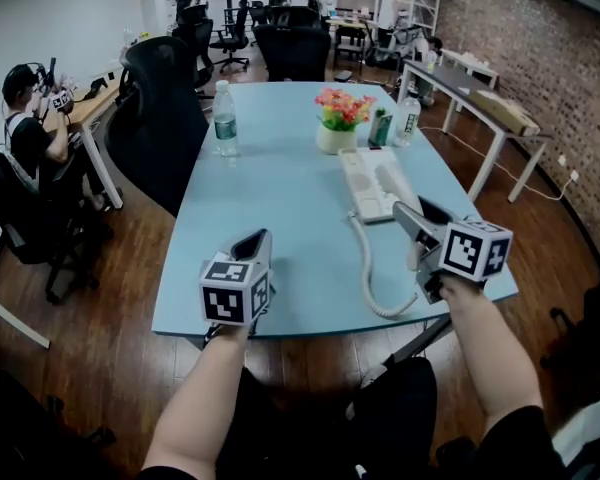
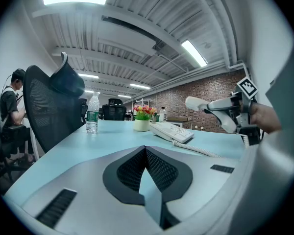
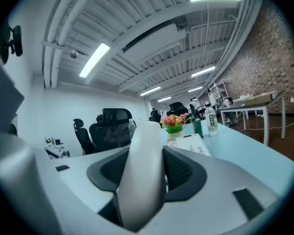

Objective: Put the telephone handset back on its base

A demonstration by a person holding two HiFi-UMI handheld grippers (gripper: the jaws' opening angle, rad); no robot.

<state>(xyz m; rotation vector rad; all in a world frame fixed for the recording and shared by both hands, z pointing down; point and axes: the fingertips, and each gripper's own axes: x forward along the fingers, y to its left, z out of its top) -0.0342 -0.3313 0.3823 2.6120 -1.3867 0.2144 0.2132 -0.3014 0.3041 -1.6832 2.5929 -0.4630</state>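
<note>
The white telephone base (image 1: pixel 373 183) lies on the light blue table (image 1: pixel 280 218), right of the middle. A coiled white cord (image 1: pixel 365 273) runs from it toward the near edge. My right gripper (image 1: pixel 417 223) hovers above the table's near right corner, just in front of the base, shut on the white handset (image 3: pixel 142 175). The handset stands upright between its jaws, pointing toward the base (image 3: pixel 198 145). My left gripper (image 1: pixel 252 248) is held low near the front edge, shut, with nothing between its fingers. From the left gripper view, the handset (image 2: pixel 201 103) hangs in the air at the right.
A flower pot (image 1: pixel 338 118), a green can (image 1: pixel 381 128) and a water bottle (image 1: pixel 407 118) stand just behind the base. Another bottle (image 1: pixel 225 120) stands at the far left. Black chairs (image 1: pixel 165 108) ring the table. A person (image 1: pixel 35 138) sits at a desk on the left.
</note>
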